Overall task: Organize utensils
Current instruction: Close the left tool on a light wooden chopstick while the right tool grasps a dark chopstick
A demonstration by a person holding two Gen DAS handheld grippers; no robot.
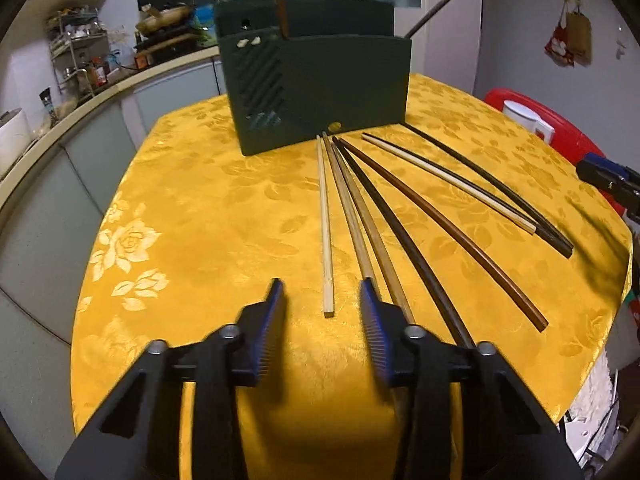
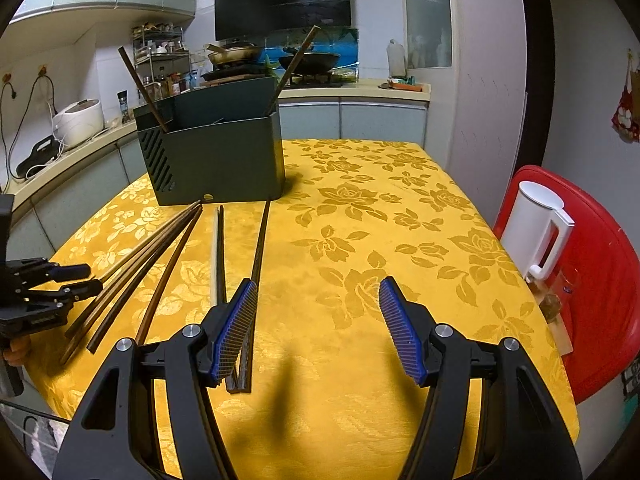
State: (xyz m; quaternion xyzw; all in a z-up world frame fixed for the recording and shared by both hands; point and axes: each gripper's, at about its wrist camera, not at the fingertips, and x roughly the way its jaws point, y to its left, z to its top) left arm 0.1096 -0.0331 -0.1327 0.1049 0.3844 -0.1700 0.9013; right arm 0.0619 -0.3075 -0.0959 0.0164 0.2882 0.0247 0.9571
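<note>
The left gripper (image 1: 322, 294) hangs low over the yellow tablecloth (image 1: 192, 216), its jaws apart, with the near end of a pale bamboo chopstick (image 1: 325, 220) lying between the pads, which do not press on it. Just beside it lie more chopsticks in a fan: brown wooden chopsticks (image 1: 362, 236), then dark ones (image 1: 448, 232) further right. All point toward the dark green utensil holder (image 1: 320, 92), where two chopsticks already stand. The right gripper (image 2: 316, 292) is released and empty, with a black chopstick (image 2: 260, 240) beside its left finger.
</note>
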